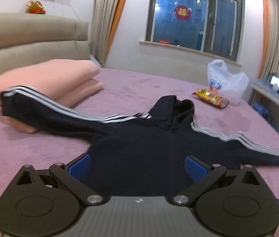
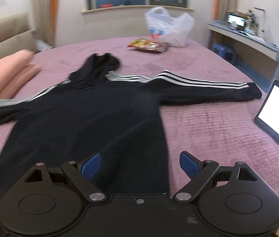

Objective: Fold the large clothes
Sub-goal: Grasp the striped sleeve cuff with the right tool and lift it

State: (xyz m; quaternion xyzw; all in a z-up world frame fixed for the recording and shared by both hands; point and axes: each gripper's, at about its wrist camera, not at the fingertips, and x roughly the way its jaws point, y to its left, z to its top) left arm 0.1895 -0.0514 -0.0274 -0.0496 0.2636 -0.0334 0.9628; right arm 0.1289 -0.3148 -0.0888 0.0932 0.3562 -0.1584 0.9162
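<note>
Across the middle of both frames, spread flat on the purple bed cover [image 1: 131, 86]: a dark hoodie [image 1: 139, 150] with white stripes along both sleeves, hood [image 1: 177, 108] pointing toward the window [image 1: 194, 17] at the top of the frame. At the left of the left wrist view, one sleeve [image 1: 40, 104] draped up over a folded pink blanket [image 1: 46, 79]; the other sleeve [image 2: 208, 88] stretched flat toward the right edge of the right wrist view. At the bottom centre of the left wrist view, left hand-held gripper [image 1: 137, 166] with blue pads [image 1: 80, 165] wide apart, holding nothing, above the lower part of the hoodie. At the bottom centre of the right wrist view, right hand-held gripper [image 2: 139, 165] with pads equally spread, gripping nothing, above the hem at the hoodie's right edge; contact with the cloth impossible to judge. Further up on the bed, well apart from the hoodie: a snack packet [image 2: 149, 45] just beside a white plastic bag [image 2: 169, 25]. At the right edge of the right wrist view, an open laptop [image 2: 277, 114] with a bright screen.
</note>
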